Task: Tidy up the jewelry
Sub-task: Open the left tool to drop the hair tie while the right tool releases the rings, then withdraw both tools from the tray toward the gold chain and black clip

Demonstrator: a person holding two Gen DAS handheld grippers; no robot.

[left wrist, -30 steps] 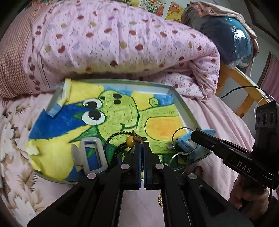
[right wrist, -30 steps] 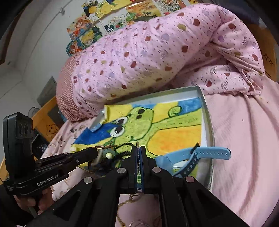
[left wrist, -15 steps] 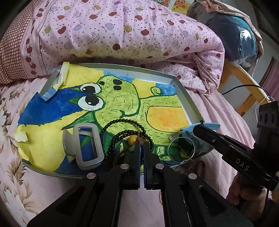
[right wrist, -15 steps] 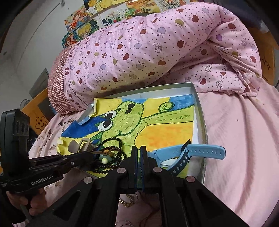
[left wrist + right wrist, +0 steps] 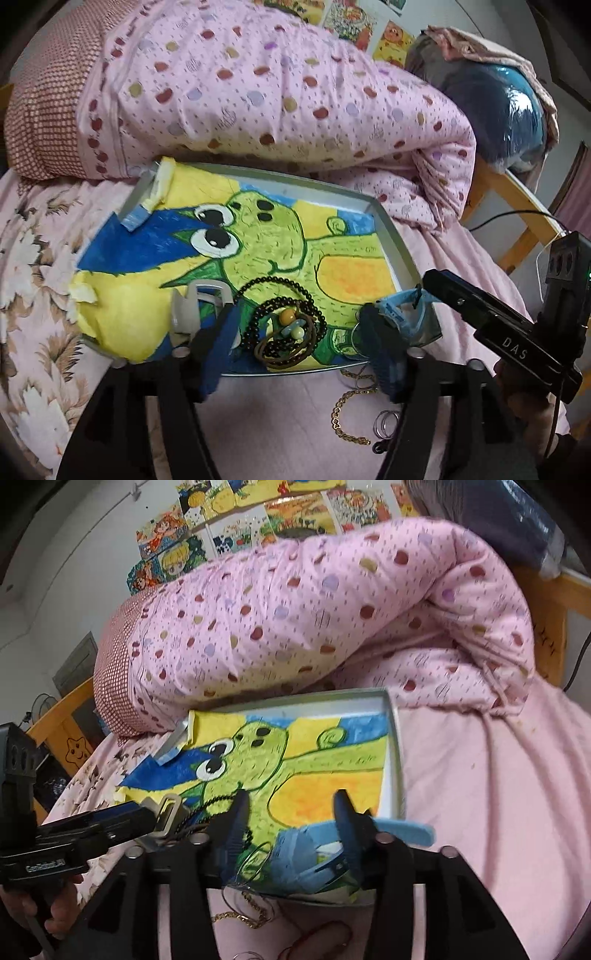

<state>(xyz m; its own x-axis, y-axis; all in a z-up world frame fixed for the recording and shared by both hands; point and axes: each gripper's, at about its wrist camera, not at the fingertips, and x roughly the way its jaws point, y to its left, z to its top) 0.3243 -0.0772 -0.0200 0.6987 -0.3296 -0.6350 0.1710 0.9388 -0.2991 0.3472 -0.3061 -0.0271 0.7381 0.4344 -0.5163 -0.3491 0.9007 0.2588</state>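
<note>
A grey tray point(image 5: 391, 236) lined with a frog drawing lies on the bed. A black bead bracelet point(image 5: 284, 325) with a yellow bead sits coiled near the tray's front edge, between the fingers of my open left gripper point(image 5: 299, 332). A grey watch point(image 5: 195, 310) lies just left of it. My right gripper point(image 5: 291, 812) is open over the blue watch point(image 5: 406, 829) and a thin wire hoop point(image 5: 255, 860) at the tray's front right corner. A gold chain point(image 5: 347, 410) and thin rings point(image 5: 386, 424) lie on the sheet in front of the tray.
A rolled pink dotted quilt point(image 5: 258, 92) lies right behind the tray. Beside it on the left is a checked pillow point(image 5: 40, 110). A wooden bed rail point(image 5: 517, 206) and a cable run along the right. A hand point(image 5: 55, 908) holds the left gripper.
Both grippers went from shut to open. The bead bracelet, which hung at the left gripper's tips, now lies coiled on the tray. Both views have dropped closer to the tray's front edge.
</note>
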